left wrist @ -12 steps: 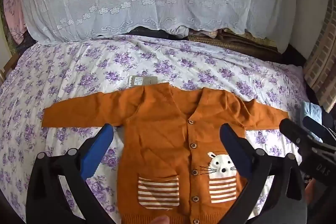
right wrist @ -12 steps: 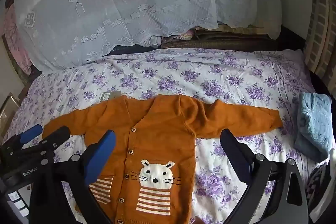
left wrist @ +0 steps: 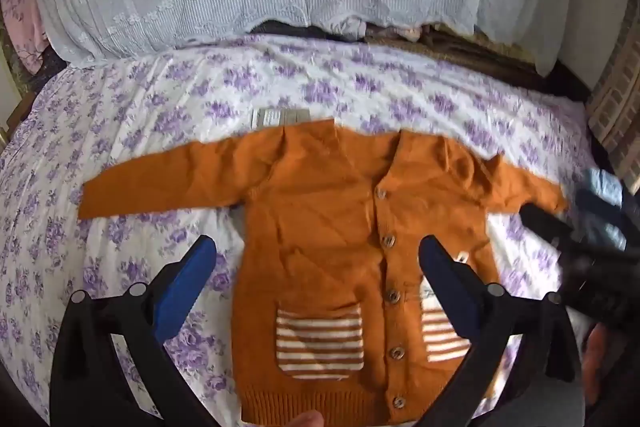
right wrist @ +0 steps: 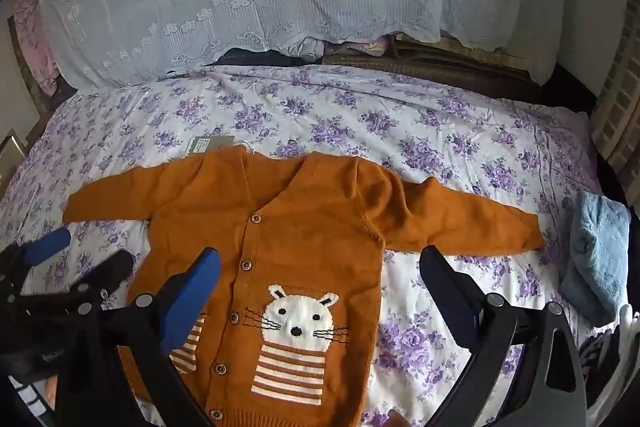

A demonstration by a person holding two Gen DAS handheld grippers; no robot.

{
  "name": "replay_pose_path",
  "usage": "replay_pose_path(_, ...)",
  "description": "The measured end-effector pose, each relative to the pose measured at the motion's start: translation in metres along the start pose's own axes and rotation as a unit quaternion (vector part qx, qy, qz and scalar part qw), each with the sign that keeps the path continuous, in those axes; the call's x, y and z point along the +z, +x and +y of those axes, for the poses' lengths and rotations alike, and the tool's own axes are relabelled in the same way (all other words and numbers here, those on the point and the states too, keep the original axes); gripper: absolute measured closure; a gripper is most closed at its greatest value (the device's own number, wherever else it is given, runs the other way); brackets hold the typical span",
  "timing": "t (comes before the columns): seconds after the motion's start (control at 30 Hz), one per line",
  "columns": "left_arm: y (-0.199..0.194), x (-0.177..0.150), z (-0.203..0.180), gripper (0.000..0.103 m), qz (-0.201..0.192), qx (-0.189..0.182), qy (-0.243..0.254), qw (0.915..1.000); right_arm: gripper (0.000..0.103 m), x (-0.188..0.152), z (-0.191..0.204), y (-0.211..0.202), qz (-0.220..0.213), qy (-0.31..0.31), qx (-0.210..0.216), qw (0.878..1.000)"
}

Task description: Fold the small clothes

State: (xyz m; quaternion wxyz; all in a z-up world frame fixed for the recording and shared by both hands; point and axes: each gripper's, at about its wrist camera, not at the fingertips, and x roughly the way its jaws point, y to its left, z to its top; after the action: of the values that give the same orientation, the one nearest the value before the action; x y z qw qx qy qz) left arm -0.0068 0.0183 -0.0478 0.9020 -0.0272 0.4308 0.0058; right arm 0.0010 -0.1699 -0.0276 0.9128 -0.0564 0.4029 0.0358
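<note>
Orange knit cardigan [right wrist: 288, 227] is lying flat, sleeves spread, on the purple-flowered bedsheet [right wrist: 400, 131], with bare sheet lying open beyond the collar. Both the left gripper [left wrist: 316, 255] and right gripper [right wrist: 320, 263] are hovering wide-jawed, holding nothing. Only the right wrist view is showing the whole cat face and a folded blue towel [right wrist: 596, 251] beside the sleeve end.

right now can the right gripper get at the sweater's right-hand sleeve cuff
Probably yes. The right gripper hangs with jaws wide open over the flat orange knitted cardigan, and the sleeve cuff lies bare on the purple floral bedsheet, clear of the folded blue towel.
</note>
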Motion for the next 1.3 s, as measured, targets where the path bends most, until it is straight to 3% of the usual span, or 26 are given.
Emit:
replay_pose_path(0.1,0.016,-0.005,0.005,0.005,0.028,-0.008,-0.018,0.9994,0.003,0.000,-0.002,0.009,0.013,0.011,0.006,1.000)
replay_pose_path(0.27,-0.003,0.003,0.005,0.005,-0.013,0.015,-0.008,0.9998,0.003,0.002,-0.002,0.015,0.023,0.007,0.008,1.000)
replay_pose_path(0.6,0.015,0.020,-0.007,0.005,0.016,0.009,0.006,0.9998,0.003,0.004,-0.010,0.009,0.018,0.022,0.006,1.000)
replay_pose_path(1.3,0.009,0.020,-0.005,0.005,0.003,0.026,0.004,0.9997,0.003,0.003,-0.013,0.002,0.008,0.030,0.012,0.999)
